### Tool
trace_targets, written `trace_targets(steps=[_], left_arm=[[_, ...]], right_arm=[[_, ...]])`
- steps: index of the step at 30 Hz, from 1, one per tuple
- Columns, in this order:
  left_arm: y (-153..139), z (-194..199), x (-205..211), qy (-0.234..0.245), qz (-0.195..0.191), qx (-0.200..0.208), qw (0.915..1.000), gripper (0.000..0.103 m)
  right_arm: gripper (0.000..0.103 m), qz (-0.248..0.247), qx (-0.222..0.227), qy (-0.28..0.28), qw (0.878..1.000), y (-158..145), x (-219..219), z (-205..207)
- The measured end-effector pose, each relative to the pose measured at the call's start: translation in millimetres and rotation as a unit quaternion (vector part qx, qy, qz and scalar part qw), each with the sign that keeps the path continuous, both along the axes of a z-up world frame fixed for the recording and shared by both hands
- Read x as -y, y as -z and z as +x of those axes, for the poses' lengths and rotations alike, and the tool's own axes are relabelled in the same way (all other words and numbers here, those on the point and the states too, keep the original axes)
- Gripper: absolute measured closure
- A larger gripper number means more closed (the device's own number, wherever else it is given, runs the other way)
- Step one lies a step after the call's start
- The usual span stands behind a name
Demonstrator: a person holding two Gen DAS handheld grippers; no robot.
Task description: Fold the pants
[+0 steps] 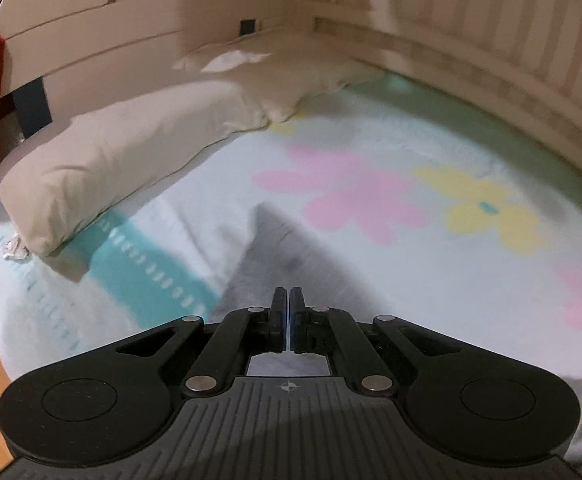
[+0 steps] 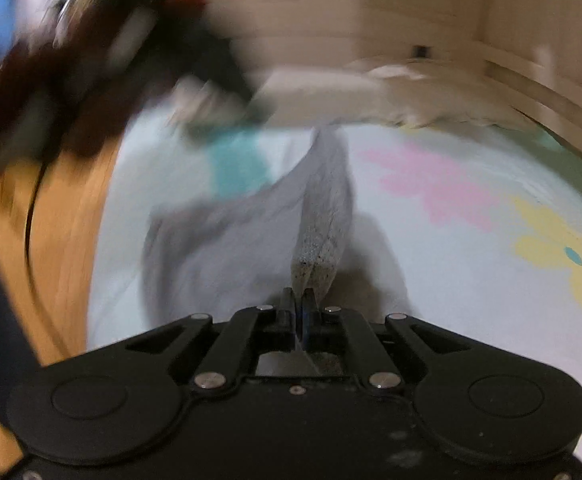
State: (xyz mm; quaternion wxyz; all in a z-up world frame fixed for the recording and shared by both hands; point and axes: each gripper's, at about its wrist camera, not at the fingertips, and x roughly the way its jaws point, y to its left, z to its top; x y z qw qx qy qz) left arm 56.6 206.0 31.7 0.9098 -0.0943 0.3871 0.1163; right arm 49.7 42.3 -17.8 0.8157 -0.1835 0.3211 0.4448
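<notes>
The grey pants (image 2: 227,248) lie on the flowered bed sheet (image 2: 443,272), with one edge lifted into a taut ridge. My right gripper (image 2: 299,298) is shut on that lifted grey edge and holds it above the sheet. In the left wrist view the grey pants (image 1: 287,260) rise in a peak just in front of my left gripper (image 1: 289,300), whose jaws stand closed with only a thin slit between them; grey cloth shows under the fingers, and the frame does not show clearly whether it is pinched. The right wrist view is blurred by motion.
A long beige pillow (image 1: 123,160) lies along the left of the bed. A slatted wooden bed rail (image 1: 491,40) curves round the back and right. The wooden floor (image 2: 63,216) shows left of the bed. A blurred dark shape (image 2: 111,60) fills the right view's upper left.
</notes>
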Motion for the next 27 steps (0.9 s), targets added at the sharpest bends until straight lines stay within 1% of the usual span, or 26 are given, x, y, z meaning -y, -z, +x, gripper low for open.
trace_targets(steps=[3, 4, 6, 7, 8, 10, 11, 13, 15, 17, 18, 20, 21, 23, 25, 27], left_arm=[[1.7, -0.5, 21.3, 0.022, -0.008, -0.011, 0.9997, 0.101], [5.1, 0.5, 27.3, 0.025, -0.014, -0.017, 0.9995, 0.101], [15.6, 3.6, 37.8, 0.036, -0.032, -0.032, 0.9983, 0.101], [21.0, 4.2, 43.9, 0.04, -0.04, -0.041, 0.9976, 0.101], [27.2, 6.0, 51.2, 0.045, -0.044, -0.048, 0.9969, 0.101], [40.0, 9.2, 68.9, 0.06, -0.044, -0.062, 0.9953, 0.101], [45.0, 10.7, 78.0, 0.067, -0.044, -0.066, 0.9946, 0.101], [51.9, 12.2, 96.9, 0.085, -0.041, -0.066, 0.9933, 0.101], [56.1, 9.6, 117.1, 0.105, -0.028, -0.062, 0.9922, 0.101], [59.2, 6.2, 140.2, 0.132, -0.013, -0.055, 0.9897, 0.101], [61.5, 6.1, 147.7, 0.146, -0.009, -0.053, 0.9878, 0.101], [66.3, 2.1, 167.8, 0.176, -0.009, -0.056, 0.9828, 0.101], [70.3, 0.4, 178.6, 0.192, -0.009, -0.061, 0.9795, 0.101], [81.1, -0.2, 195.1, 0.222, -0.014, -0.074, 0.9722, 0.101], [89.2, -4.2, 207.3, 0.239, -0.021, -0.086, 0.967, 0.101], [99.1, -5.9, 217.6, 0.252, -0.018, -0.104, 0.962, 0.101]], right_arm=[[0.099, -0.056, -0.016, -0.03, 0.998, 45.1, -13.7, -37.6], [0.099, -0.078, -0.012, -0.037, 0.996, 61.7, -17.7, -48.6], [0.098, -0.107, 0.002, -0.043, 0.993, 82.9, -20.8, -62.0], [0.097, -0.099, 0.015, -0.04, 0.994, 85.0, -17.9, -66.6], [0.096, -0.088, 0.011, -0.031, 0.996, 81.2, -13.3, -66.7], [0.094, -0.05, -0.025, 0.004, 0.998, 63.4, 6.4, -57.0], [0.09, -0.023, -0.04, 0.025, 0.999, 52.1, 20.6, -52.2], [0.086, 0.024, -0.059, 0.075, 0.995, 30.0, 50.5, -41.7], [0.084, 0.062, -0.078, 0.135, 0.986, 12.5, 90.5, -28.3], [0.083, 0.088, -0.09, 0.214, 0.969, 0.7, 135.5, -12.2], [0.083, 0.093, -0.088, 0.261, 0.957, -2.4, 160.9, -3.6], [0.081, 0.067, -0.067, 0.343, 0.935, -3.4, 196.4, 13.0], [0.079, 0.047, -0.059, 0.386, 0.919, -2.5, 213.3, 23.6], [0.077, 0.04, -0.059, 0.446, 0.892, 3.1, 245.2, 44.3], [0.075, 0.032, -0.07, 0.5, 0.862, 12.8, 273.3, 68.0], [0.073, 0.021, -0.074, 0.531, 0.844, 23.3, 289.8, 88.6]])
